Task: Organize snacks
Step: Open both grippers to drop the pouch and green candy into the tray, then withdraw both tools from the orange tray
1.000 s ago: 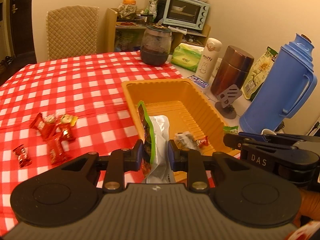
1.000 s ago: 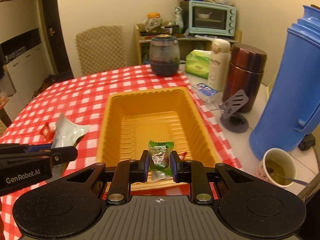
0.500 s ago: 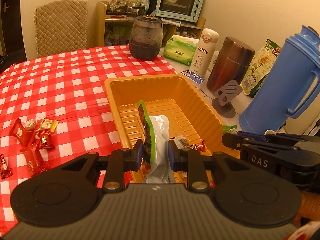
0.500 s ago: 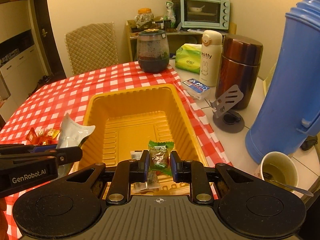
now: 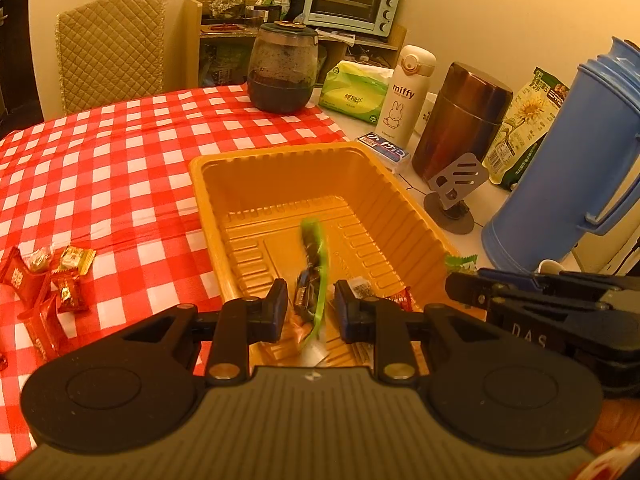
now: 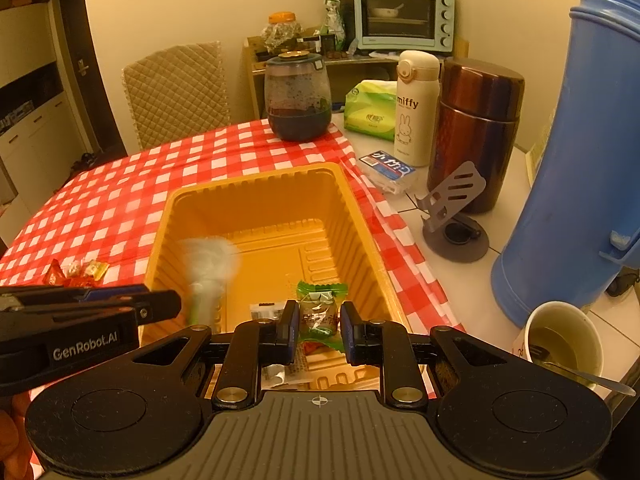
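An orange tray [image 5: 272, 152] sits on the red checked cloth. My left gripper [image 5: 311, 308] hangs over its near end, shut on a green-edged silver packet [image 5: 314, 248]. The packet stands edge-on between the pads and is blurred, also in the right wrist view [image 6: 210, 268]. My right gripper [image 6: 319, 320] is beside it at the tray's near right, shut on a green-wrapped candy [image 6: 320, 312]. Small wrapped snacks [image 5: 360, 286] lie on the tray floor under both grippers. Several red and gold candies [image 5: 48, 276] lie loose on the cloth left of the tray.
Right of the tray stand a tall blue thermos [image 5: 580, 168], a brown flask [image 5: 460, 120], a grey phone stand [image 5: 452, 200] and a white bottle [image 5: 404, 96]. A paper cup with a spoon [image 6: 564, 340] is near the right gripper. A dark jar [image 5: 282, 72] stands behind the tray.
Both grippers have come forward and lower over the tray's near end. The silver packet has twisted from side-on to edge-on and is now blurred. The candy's grip looks unchanged.
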A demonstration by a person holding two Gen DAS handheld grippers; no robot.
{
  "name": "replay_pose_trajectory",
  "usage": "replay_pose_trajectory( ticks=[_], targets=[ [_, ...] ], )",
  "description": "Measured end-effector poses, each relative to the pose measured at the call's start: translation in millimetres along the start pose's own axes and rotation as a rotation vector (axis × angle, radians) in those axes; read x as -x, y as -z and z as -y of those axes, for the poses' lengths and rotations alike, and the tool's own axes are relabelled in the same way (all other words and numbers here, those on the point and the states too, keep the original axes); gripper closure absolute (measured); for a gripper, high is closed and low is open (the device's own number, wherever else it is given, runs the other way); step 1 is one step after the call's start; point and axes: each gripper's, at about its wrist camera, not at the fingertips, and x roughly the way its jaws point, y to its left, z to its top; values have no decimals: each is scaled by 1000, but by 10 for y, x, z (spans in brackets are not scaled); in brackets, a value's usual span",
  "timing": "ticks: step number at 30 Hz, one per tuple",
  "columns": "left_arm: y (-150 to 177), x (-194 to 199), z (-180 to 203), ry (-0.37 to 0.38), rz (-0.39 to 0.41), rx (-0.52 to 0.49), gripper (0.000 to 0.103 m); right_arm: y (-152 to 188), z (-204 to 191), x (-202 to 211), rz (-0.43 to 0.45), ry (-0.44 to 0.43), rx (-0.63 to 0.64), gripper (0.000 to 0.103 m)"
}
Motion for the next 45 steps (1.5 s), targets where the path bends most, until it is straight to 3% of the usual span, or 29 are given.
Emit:
replay_pose_trajectory(
  ticks=[13, 17, 21, 23, 25, 26, 28, 45],
  targets=[
    [119, 249, -320, -67, 17, 47, 77, -47, -143, -19, 4, -28, 22, 81],
    [157, 294, -393, -94, 16, 48, 67, -55, -217, -61, 4, -47, 36, 81],
    [195, 361, -479, -122, 24, 59, 41, -74, -277, -118, 3, -69, 43, 80],
    [228, 398, -522, -133, 26, 65, 37, -85, -286, -143, 13, -90, 36, 80],
    [263, 427, -560, -141, 26, 73, 33, -89, -298, -162, 18, -96, 36, 73],
    [287, 443, -580, -142, 25, 77, 29, -92, -299, -166, 19, -97, 32, 59],
    [332, 479, -613, -150, 26, 82, 25, -94, -293, -152, 24, -94, 17, 47],
    [631, 1096, -854, -220, 49, 129, 14, 48, -560, 278, 13, -90, 29, 47]
  ],
)
